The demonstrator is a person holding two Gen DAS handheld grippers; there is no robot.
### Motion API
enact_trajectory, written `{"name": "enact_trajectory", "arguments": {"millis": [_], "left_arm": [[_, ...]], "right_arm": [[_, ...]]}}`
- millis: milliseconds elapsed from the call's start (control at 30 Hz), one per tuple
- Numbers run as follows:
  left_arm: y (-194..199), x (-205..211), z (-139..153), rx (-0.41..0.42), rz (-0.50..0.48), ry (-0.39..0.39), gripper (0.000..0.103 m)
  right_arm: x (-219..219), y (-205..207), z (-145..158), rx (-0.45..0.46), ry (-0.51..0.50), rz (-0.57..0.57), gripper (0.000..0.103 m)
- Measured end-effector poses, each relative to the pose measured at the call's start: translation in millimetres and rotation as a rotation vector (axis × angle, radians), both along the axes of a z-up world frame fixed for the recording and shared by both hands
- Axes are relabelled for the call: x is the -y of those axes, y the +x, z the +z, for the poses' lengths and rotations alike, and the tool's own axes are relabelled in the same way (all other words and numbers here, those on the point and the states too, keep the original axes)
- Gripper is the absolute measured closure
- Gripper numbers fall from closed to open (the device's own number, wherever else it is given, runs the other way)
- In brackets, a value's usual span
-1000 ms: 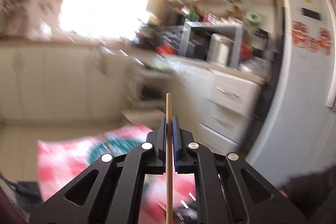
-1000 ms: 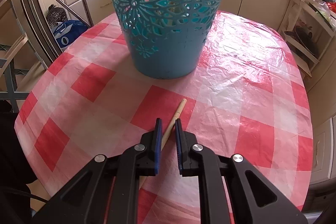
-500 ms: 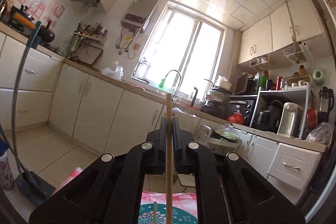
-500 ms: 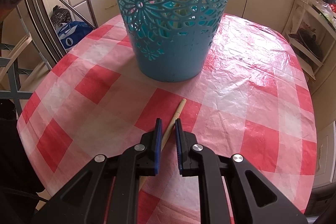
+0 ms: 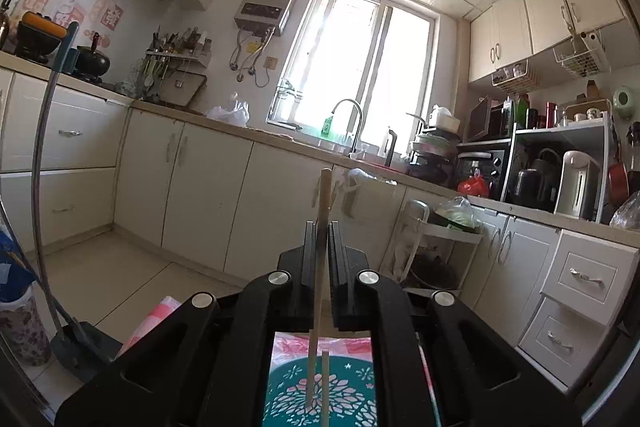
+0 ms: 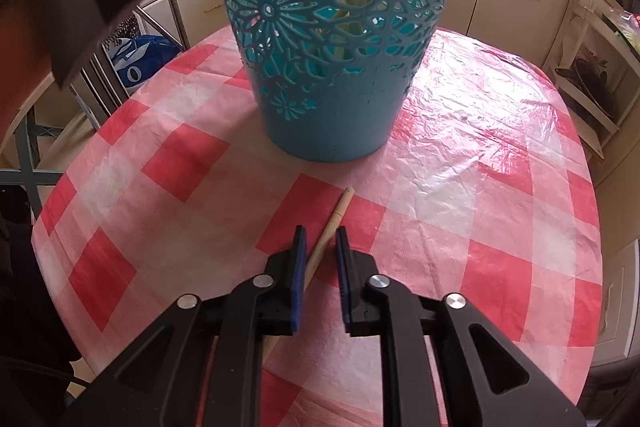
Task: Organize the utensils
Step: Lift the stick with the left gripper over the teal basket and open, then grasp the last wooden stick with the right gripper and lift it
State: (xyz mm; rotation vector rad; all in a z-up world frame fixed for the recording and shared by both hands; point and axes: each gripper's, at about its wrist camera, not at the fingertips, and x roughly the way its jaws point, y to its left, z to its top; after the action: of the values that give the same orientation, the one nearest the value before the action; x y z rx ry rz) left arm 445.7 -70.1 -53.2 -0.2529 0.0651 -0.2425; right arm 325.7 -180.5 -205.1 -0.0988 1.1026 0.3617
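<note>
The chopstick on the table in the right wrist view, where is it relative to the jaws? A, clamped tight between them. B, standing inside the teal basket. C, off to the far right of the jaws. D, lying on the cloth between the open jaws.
D: the chopstick lies flat on the checked cloth, with the right gripper jaws apart on either side.

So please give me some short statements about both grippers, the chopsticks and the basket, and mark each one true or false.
1. The left gripper is shut on a chopstick. True.
2. The right gripper is shut on a chopstick. False: its jaws are open around the chopstick on the table.
3. The teal basket lies tipped over. False: it stands upright.
4. The tablecloth is red and white checked. True.
</note>
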Motion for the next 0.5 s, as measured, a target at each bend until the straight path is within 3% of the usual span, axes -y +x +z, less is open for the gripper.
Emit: {"name": "enact_trajectory", "arguments": {"millis": [33, 67, 233, 333, 400, 500], "left_arm": [[1, 0, -4, -0.017, -0.003, 0.006, 0.098], [2, 2, -7, -0.031, -0.006, 0.012, 0.098], [-3, 5, -12, -0.062, -0.020, 0.053, 0.096], [-7, 0, -11, -0.081, -0.007, 0.051, 0.081], [-9, -7, -10, -0.094, 0.003, 0.037, 0.069], [-15, -15, -10, -0.109, 0.007, 0.023, 0.064]], "right_arm": [[1, 1, 0, 0.001, -0.013, -0.010, 0.069], [3, 1, 0, -0.001, -0.020, -0.018, 0.067], [6, 1, 0, -0.016, -0.003, -0.022, 0.067], [5, 0, 1, -0.013, -0.008, -0.015, 0.067], [5, -1, 1, -0.016, -0.007, -0.010, 0.068], [0, -5, 1, -0.021, 0.005, 0.015, 0.081]]}}
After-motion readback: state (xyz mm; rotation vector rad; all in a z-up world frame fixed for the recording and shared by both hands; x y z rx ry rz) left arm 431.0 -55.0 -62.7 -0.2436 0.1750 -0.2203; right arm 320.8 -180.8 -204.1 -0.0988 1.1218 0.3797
